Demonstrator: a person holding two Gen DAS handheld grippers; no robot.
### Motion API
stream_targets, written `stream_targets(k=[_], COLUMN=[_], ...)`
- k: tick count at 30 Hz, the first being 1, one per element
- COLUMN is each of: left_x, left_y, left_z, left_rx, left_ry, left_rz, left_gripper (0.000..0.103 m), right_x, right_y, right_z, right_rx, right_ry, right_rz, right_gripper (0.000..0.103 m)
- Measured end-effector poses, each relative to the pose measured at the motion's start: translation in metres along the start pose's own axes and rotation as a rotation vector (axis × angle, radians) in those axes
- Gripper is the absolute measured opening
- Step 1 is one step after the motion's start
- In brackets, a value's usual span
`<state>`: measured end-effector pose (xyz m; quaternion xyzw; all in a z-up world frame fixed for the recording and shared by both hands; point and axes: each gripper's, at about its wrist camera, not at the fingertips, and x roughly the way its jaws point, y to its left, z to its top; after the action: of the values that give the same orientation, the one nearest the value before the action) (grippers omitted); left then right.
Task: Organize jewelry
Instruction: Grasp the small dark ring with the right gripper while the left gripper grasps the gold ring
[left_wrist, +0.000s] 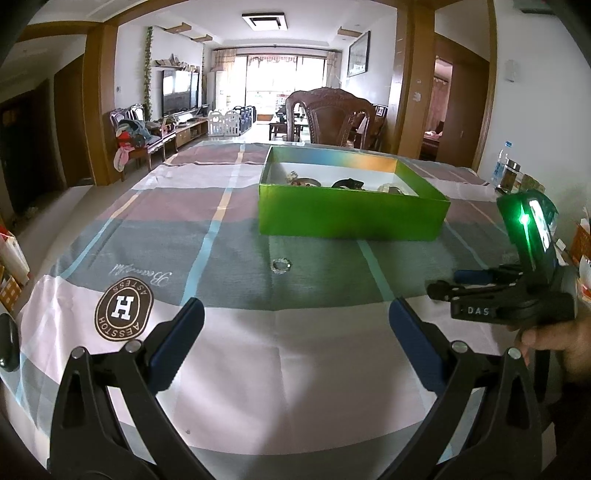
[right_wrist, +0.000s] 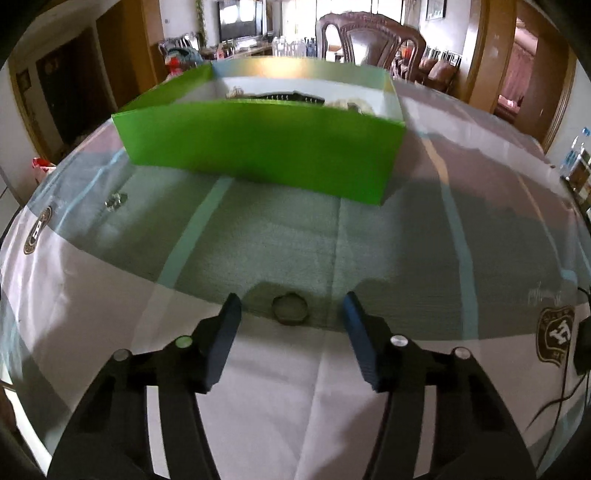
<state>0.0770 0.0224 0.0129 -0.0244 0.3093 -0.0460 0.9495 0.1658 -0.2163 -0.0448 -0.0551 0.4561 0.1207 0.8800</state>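
An open green box (left_wrist: 351, 218) (right_wrist: 258, 155) stands on the checked tablecloth with several pieces of jewelry (left_wrist: 347, 183) inside. A clear beaded bracelet (left_wrist: 281, 265) (right_wrist: 115, 200) lies on the cloth in front of the box. A second, darker ring-shaped bracelet (right_wrist: 290, 311) lies flat between the fingers of my right gripper (right_wrist: 291, 300). Those jaws stand apart, with a gap on each side of the ring, and the pads do not touch it. My left gripper (left_wrist: 295, 310) is wide open over bare cloth with nothing in it. In the left wrist view, the right gripper (left_wrist: 445, 282) sits at the right, held by a hand (left_wrist: 554, 343).
A carved wooden chair (left_wrist: 332, 114) stands behind the table's far edge. Bottles and jars (left_wrist: 509, 170) crowd the right end of the table. Black cables (right_wrist: 569, 384) lie at the right edge. Round logo prints (left_wrist: 123, 308) mark the cloth.
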Motion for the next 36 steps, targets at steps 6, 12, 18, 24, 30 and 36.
stream_targets(k=[6,12,18,24,30,36], left_x=[0.006,0.012,0.031,0.077,0.113,0.133], left_y=[0.004,0.004,0.004,-0.002,-0.005,0.007], left_z=[0.000,0.004,0.017,0.035,0.039,0.030], left_rx=[-0.006,0.003,0.021,0.058,0.044,0.000], left_ry=[0.009,0.018,0.047,0.128,0.220,0.276], left_rz=[0.002,0.012,0.020,0.022,-0.009,-0.003], left_gripper=[0.099,0.099,0.099,0.099,0.079,0.061], right_x=[-0.001,-0.008,-0.076,-0.107,-0.112,-0.118], right_y=[0.000,-0.003,0.007,0.007,-0.005,-0.006], right_z=[-0.002,-0.005,-0.022,-0.047,-0.056,-0.061], right_rx=[0.003,0.038,0.033,0.022,0.039,0.044], right_ry=[-0.019,-0.041,-0.215,-0.260,-0.254,-0.264], right_rz=[0.018,0.076,0.150,0.176,0.181,0.205], right_gripper=[0.025,0.020,0.020,0.020,0.020,0.020])
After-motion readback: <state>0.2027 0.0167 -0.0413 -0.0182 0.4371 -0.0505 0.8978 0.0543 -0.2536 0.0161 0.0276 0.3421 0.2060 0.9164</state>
